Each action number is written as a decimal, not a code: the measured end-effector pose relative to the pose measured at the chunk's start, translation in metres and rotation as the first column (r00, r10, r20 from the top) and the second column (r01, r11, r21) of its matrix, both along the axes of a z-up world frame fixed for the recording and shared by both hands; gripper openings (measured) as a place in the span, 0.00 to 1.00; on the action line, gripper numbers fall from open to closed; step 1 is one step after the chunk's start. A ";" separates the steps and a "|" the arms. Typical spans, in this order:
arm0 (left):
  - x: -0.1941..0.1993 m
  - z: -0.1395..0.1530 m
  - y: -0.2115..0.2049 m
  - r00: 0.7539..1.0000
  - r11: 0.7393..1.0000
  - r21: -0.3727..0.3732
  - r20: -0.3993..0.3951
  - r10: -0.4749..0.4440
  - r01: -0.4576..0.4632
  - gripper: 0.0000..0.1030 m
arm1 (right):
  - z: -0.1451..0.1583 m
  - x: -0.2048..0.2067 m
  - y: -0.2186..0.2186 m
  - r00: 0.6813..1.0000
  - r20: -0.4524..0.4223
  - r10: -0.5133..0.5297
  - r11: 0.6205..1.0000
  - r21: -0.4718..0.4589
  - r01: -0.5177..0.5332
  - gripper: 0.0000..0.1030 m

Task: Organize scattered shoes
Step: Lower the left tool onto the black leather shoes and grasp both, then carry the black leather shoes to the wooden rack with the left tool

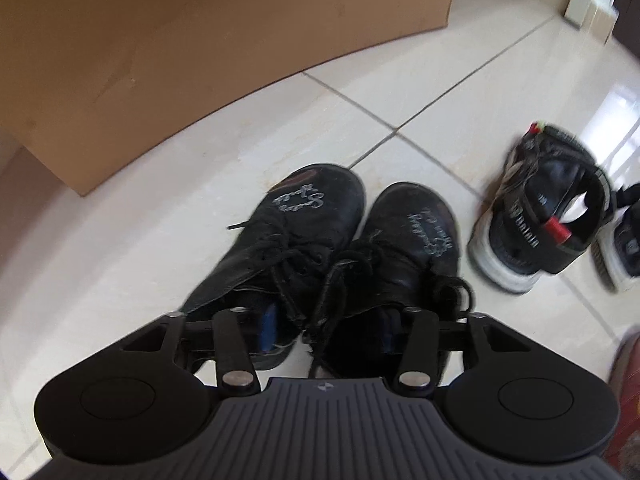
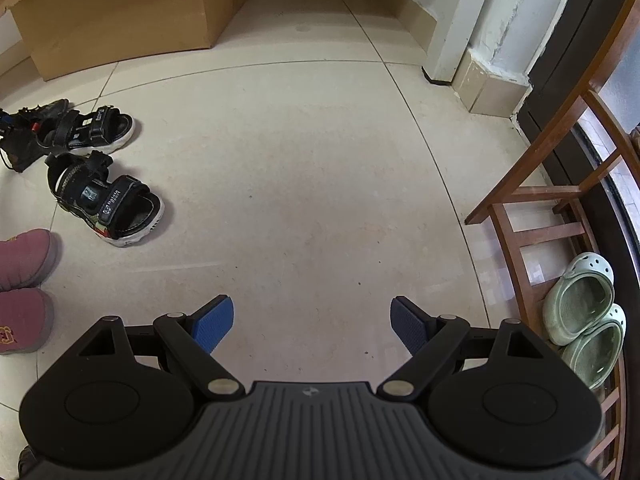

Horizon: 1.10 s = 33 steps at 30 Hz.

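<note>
The left tool (image 1: 326, 330) reached down with one blue-padded finger inside each of two black lace-up shoes (image 1: 320, 248), spanning their touching inner collars. The pair stood side by side on the pale tiled floor (image 1: 160, 208), toes pointing away. A black sandal (image 1: 540, 208) lay tilted to their right. A cardboard box (image 1: 200, 48) stood beyond.

Scuffed black leather shoes (image 1: 320, 248), glossy tile floor (image 2: 312, 168), matt cardboard box (image 1: 160, 60)

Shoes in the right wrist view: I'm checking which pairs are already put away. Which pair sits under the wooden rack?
The pale green clogs, side by side beneath the wooden rack; the black sandals and maroon slippers lie on open floor.
</note>
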<state>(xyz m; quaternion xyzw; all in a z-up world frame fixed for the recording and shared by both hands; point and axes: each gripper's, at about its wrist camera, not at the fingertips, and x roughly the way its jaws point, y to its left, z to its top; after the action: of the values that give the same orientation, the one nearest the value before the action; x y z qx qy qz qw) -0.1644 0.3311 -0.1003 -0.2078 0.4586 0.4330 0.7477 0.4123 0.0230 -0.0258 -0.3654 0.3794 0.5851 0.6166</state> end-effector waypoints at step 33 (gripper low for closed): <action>0.071 0.114 -0.135 0.958 0.947 0.235 0.235 0.163 -0.219 0.19 | 0.029 0.016 -0.018 0.998 -0.061 -0.002 0.991 0.132 0.010 0.87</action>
<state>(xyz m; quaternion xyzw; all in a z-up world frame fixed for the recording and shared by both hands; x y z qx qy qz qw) -0.0933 0.1963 0.0139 -0.1972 0.2935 0.5351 0.7673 0.4283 0.0050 0.0032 -0.3047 0.3597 0.6178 0.6294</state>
